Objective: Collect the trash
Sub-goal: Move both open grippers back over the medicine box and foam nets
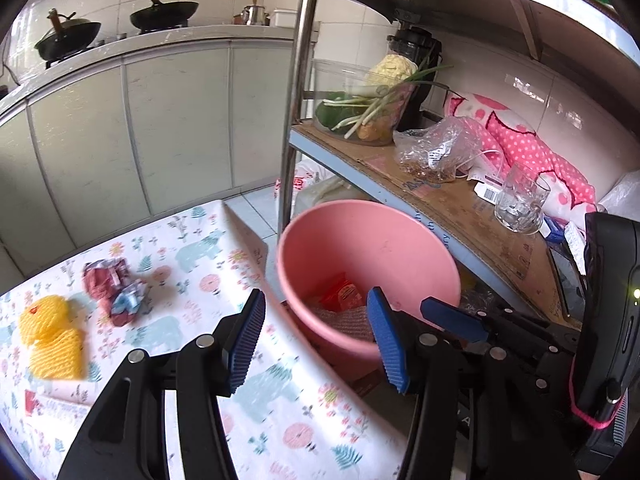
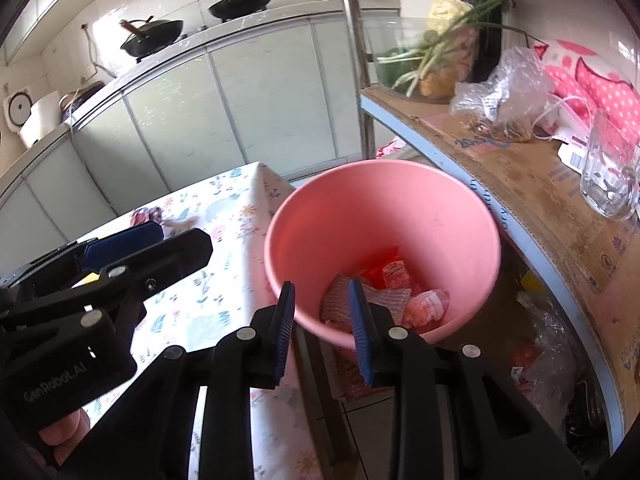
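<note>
A pink bucket (image 1: pixel 380 248) stands beside the table's edge, below a shelf. Inside it lie a red wrapper (image 2: pixel 390 272), a pink mesh net (image 2: pixel 384 296) and a crumpled wrapper (image 2: pixel 428 306). My left gripper (image 1: pixel 316 296) hangs open over the table edge next to the bucket, with nothing between its blue pads. My right gripper (image 2: pixel 321 286) is above the bucket's near rim, jaws apart and holding nothing. On the floral tablecloth (image 1: pixel 280 400) lie a yellow foam net (image 1: pixel 52 336) and a crumpled red and blue wrapper (image 1: pixel 116 292), both well left of the left gripper.
A metal shelf post (image 1: pixel 296 92) rises just behind the bucket. The cardboard-lined shelf (image 1: pixel 460 208) holds a glass mug (image 1: pixel 520 204), a plastic bag (image 1: pixel 436 152) and a clear bowl of vegetables (image 1: pixel 360 104). Woks sit on the far counter (image 1: pixel 160 40).
</note>
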### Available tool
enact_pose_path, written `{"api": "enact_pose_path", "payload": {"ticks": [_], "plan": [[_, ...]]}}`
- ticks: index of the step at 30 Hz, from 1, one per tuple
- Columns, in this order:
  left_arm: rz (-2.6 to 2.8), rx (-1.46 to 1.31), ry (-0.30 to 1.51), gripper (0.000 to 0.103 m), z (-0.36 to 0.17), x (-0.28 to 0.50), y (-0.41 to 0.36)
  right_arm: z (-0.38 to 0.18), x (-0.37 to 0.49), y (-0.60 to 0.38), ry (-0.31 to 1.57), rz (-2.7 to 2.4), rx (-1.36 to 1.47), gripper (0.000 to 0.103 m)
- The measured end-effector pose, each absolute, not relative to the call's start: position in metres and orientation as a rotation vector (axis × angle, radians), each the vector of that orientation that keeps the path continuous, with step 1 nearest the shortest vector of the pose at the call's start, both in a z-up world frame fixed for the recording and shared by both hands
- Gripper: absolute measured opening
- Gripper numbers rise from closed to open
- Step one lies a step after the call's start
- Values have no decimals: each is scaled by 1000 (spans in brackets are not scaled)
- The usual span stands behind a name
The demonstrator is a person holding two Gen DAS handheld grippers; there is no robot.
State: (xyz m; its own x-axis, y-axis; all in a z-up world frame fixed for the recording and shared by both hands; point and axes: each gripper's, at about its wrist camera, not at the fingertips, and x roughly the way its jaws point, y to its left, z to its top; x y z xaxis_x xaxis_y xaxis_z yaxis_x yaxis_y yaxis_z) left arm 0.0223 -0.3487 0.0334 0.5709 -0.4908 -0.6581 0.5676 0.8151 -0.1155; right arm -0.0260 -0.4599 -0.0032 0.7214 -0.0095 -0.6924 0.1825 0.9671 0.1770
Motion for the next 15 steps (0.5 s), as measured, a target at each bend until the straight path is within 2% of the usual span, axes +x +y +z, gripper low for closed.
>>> {"api": "enact_pose_path", "payload": {"ticks": [15], "plan": [[-482,67,754,58,38,-9,-246,-1,-45,-397,791,35,190,29]]}}
